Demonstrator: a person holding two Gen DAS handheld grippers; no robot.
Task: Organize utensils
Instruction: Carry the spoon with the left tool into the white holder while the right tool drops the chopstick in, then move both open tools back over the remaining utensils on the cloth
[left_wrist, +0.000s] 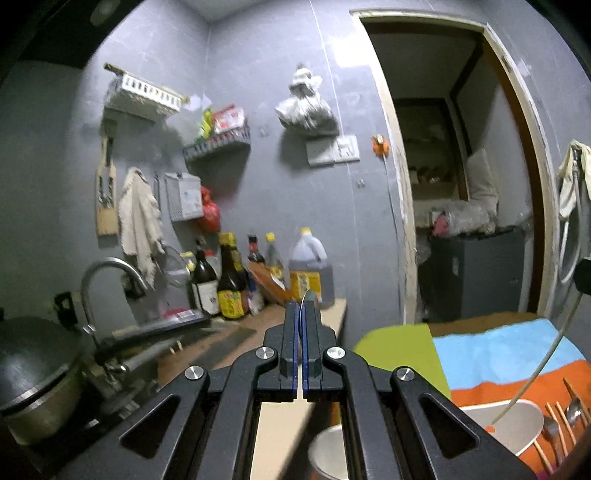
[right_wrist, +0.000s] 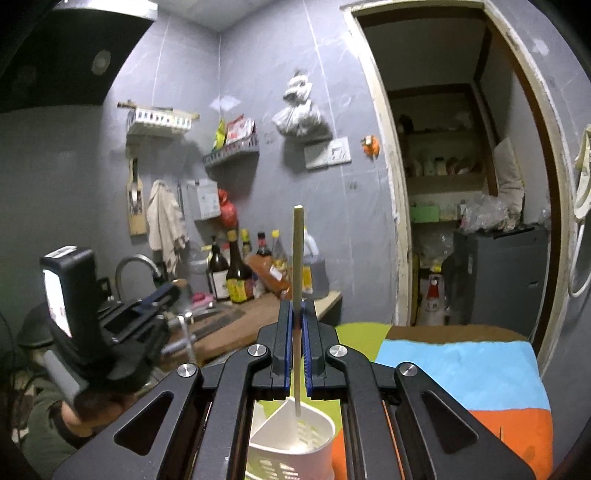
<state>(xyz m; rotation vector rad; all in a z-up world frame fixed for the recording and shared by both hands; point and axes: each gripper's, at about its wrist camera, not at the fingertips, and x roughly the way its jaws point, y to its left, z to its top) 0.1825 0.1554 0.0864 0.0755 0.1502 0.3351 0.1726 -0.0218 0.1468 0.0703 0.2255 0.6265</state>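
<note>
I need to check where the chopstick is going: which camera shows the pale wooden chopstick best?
The right wrist view. There the pale wooden chopstick stands upright, clamped in the right gripper, its lower end inside the white plastic utensil holder. The left wrist view shows it only as a thin curved line at the right edge.

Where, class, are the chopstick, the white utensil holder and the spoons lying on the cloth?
chopstick (right_wrist: 297, 280): right wrist view, mid-shaft above the fingers.
white utensil holder (right_wrist: 320, 430): right wrist view, its rim.
spoons (left_wrist: 573, 409): left wrist view, one spoon's bowl.
</note>
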